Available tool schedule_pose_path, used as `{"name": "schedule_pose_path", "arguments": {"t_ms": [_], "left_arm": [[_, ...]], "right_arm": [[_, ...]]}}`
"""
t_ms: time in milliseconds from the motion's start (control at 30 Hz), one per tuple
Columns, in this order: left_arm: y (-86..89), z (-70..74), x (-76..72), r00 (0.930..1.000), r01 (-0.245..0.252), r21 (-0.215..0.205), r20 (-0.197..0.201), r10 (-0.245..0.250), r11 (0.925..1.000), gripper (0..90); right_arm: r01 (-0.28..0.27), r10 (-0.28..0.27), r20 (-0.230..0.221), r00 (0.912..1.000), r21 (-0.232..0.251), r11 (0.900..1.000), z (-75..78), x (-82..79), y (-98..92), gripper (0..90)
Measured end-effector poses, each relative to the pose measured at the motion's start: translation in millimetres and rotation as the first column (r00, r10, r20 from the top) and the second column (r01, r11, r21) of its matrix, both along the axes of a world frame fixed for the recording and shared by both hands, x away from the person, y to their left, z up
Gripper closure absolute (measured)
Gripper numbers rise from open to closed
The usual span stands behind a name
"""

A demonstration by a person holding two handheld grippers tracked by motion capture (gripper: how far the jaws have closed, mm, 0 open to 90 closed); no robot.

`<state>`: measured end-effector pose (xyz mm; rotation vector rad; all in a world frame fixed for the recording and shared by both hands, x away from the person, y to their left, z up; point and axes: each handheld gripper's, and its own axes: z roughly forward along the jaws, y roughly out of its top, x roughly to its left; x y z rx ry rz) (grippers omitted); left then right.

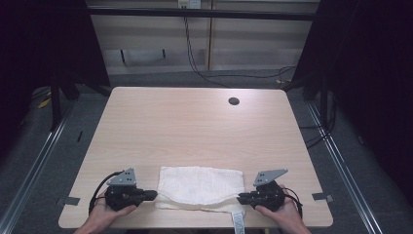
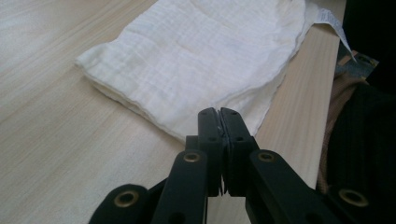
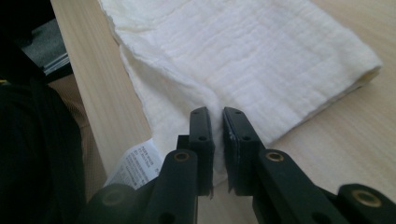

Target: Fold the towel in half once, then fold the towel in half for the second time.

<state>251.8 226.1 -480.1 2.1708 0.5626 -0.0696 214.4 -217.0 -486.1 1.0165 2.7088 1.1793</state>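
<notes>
From the high view, a folded white cloth (image 1: 200, 187) is lying near the front edge of a pale wooden table (image 1: 195, 126), its weave finely crinkled and a lower layer trailing out along the near side, with a printed label (image 1: 238, 222) hanging over the table's edge. A person's hands are holding the left gripper (image 1: 151, 195) at the cloth's left end and the right gripper (image 1: 241, 199) at its right end.

In the left gripper view, the left gripper (image 2: 219, 113) is showing its jaws pressed together, tips over the cloth's (image 2: 196, 51) thin near corner; whether any fabric is caught cannot be told.

In the right gripper view, the right gripper (image 3: 216, 115) is standing with its jaws slightly parted, a narrow gap between them, over the cloth's (image 3: 252, 51) lower layer, beside the label (image 3: 137, 163).
</notes>
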Motion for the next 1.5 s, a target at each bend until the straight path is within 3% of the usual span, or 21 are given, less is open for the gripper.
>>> {"name": "schedule_pose_path", "arguments": {"t_ms": [100, 133, 333, 433, 500, 533, 633, 767, 900, 1133, 1167, 1367, 1500], "left_arm": [[-0.3, 0.0, -2.3, 1.0, 0.002, 0.017, 0.003, -0.002, 0.9999, 87.0], [-0.3, 0.3, -2.7, 0.9998, 0.011, -0.004, -0.017, -0.011, 0.9999, 86.4], [1.0, 2.2, -1.1, 0.9993, 0.027, -0.007, -0.027, -0.027, 0.9996, 79.4], [6.8, 6.1, 2.9, 0.9988, -0.007, -0.064, -0.049, 0.004, 0.9979, 73.7], [8.2, 6.0, 4.4, 0.9988, -0.016, -0.066, -0.048, 0.013, 0.9977, 68.8], [10.4, 6.0, 5.7, 0.9974, -0.049, -0.072, -0.057, 0.045, 0.9962, 60.8], [14.3, 7.7, 9.3, 0.9955, -0.076, -0.099, -0.064, 0.07, 0.9922, 54.7], [14.3, 11.6, 13.0, 0.9939, -0.106, -0.095, -0.04, 0.103, 0.9899, 47.9], [7.6, 17.3, 27.0, 0.9873, -0.159, -0.069, -0.011, 0.158, 0.9849, 42.3], [-3.5, 20.5, 48.1, 0.9845, -0.175, -0.04, 0.003, 0.175, 0.9837, 37.1], [-4.4, 21.1, 52.8, 0.9835, -0.18, -0.042, 0.004, 0.181, 0.9827, 37.2], [-12.2, 20.4, 80.1, 0.9704, -0.242, -0.031, -0.008, 0.241, 0.9699, 37.1], [-19.4, 22.7, 83.9, 0.9745, -0.224, -0.054, -0.002, 0.225, 0.973, 36.0]], "right_arm": [[0.001, -0.001, 0.001, 1.0, -0.002, 1.0, -0.1, -2.2, 0.5, 79.3], [0.002, -0.002, 0.004, 1.0, 0.007, 1.0, 0.6, -4.0, -1.2, 78.9], [0.021, -0.021, 0.0, 0.9998, 0.009, 1.0, 0.2, -8.9, -1.8, 72.9], [0.032, -0.032, 0.008, 0.9995, 0.027, 0.999, 4.7, -11.1, -1.8, 70.9], [0.034, -0.034, 0.006, 0.9994, 0.028, 0.999, 6.0, -11.3, -2.0, 70.4], [0.029, -0.029, 0.0, 0.9996, 0.034, 0.999, 8.2, -12.5, -2.4, 70.1], [0.039, -0.04, 0.01, 0.9992, 0.045, 0.998, 11.2, -12.0, -2.9, 67.7], [0.048, -0.049, 0.027, 0.9984, 0.051, 0.998, 14.1, -7.7, -0.3, 65.9], [0.056, -0.059, 0.041, 0.9975, 0.068, 0.996, 18.9, 3.3, 16.0, 55.2], [0.013, -0.018, 0.061, 0.998, 0.083, 0.996, 28.3, 11.4, 44.5, 50.8], [-0.01, 0.004, 0.066, 0.9978, 0.083, 0.997, 30.8, 14.3, 56.4, 50.2], [-0.07, 0.065, 0.059, 0.9962, 0.091, 0.993, 29.7, 23.6, 91.4, 48.1], [-0.094, 0.086, 0.086, 0.9926, 0.094, 0.991, 31.7, 25.5, 111.6, 47.7]]}}
